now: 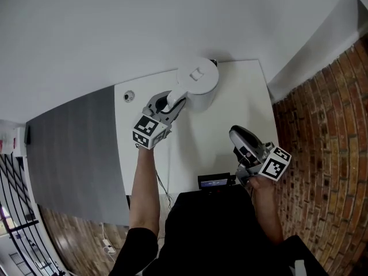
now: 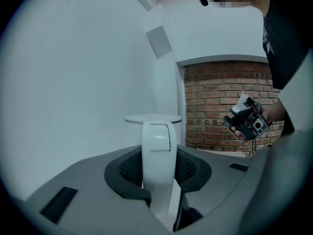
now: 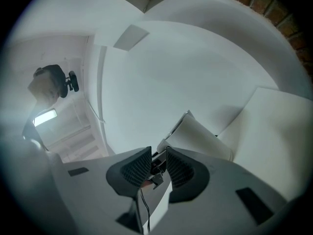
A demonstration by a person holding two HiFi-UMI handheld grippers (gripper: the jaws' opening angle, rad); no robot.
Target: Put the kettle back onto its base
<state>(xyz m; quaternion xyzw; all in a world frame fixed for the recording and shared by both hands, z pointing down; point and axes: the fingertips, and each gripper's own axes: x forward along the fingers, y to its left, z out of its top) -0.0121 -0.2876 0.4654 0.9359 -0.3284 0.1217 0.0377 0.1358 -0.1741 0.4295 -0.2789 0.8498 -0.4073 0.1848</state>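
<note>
White kettle [image 1: 202, 96] upright, lid [image 1: 197, 73] shut, tabletop [image 1: 241, 105] far edge; base possibly beneath.

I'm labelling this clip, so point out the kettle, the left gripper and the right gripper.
kettle [image 1: 197, 75]: head view, centre of its lid.
left gripper [image 1: 174, 100]: head view, between its fingertips.
right gripper [image 1: 236, 133]: head view, between its fingertips.

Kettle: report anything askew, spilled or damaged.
Nothing stands out. The kettle is upright near the table's far edge, lid closed, its handle clamped in the left gripper. No spill shows. Its base cannot be made out.
</note>
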